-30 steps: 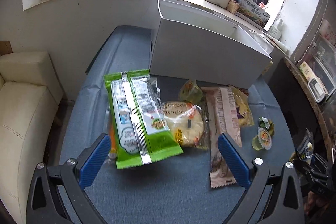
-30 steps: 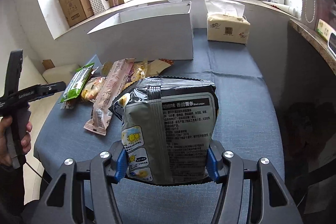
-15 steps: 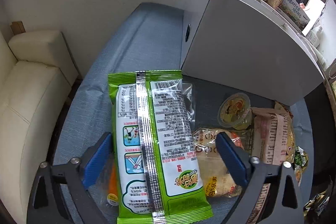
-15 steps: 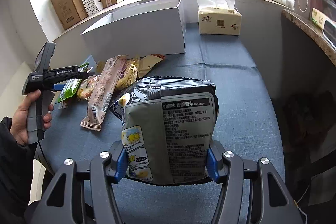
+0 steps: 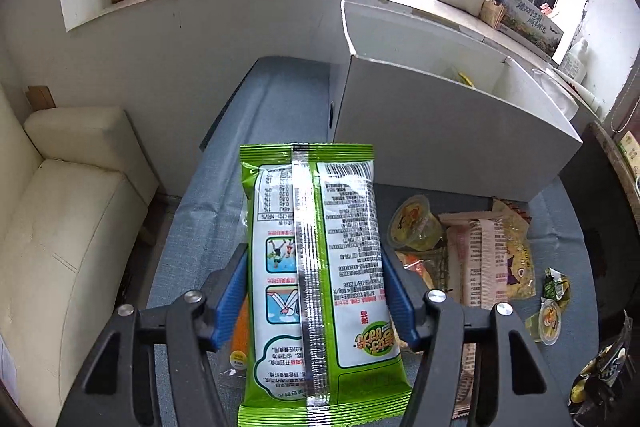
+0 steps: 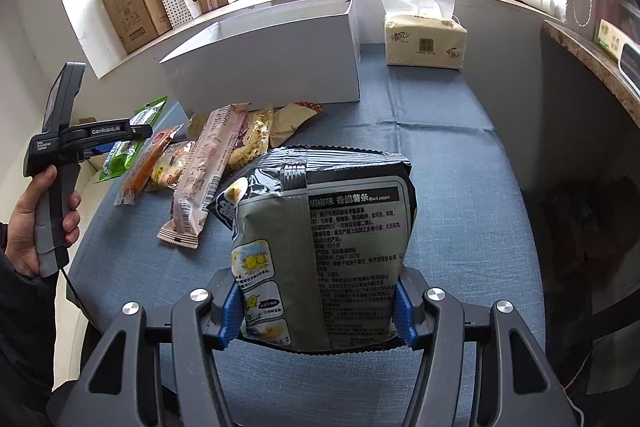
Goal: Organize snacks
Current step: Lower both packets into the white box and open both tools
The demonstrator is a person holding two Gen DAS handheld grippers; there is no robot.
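The left gripper [image 5: 314, 291] has just been closing and is now clenching the green snack packet [image 5: 316, 267] at lower centre. The right gripper [image 6: 318, 311] is gripping the grey chip bag [image 6: 324, 251], low in frame above the blue table [image 6: 448, 163].
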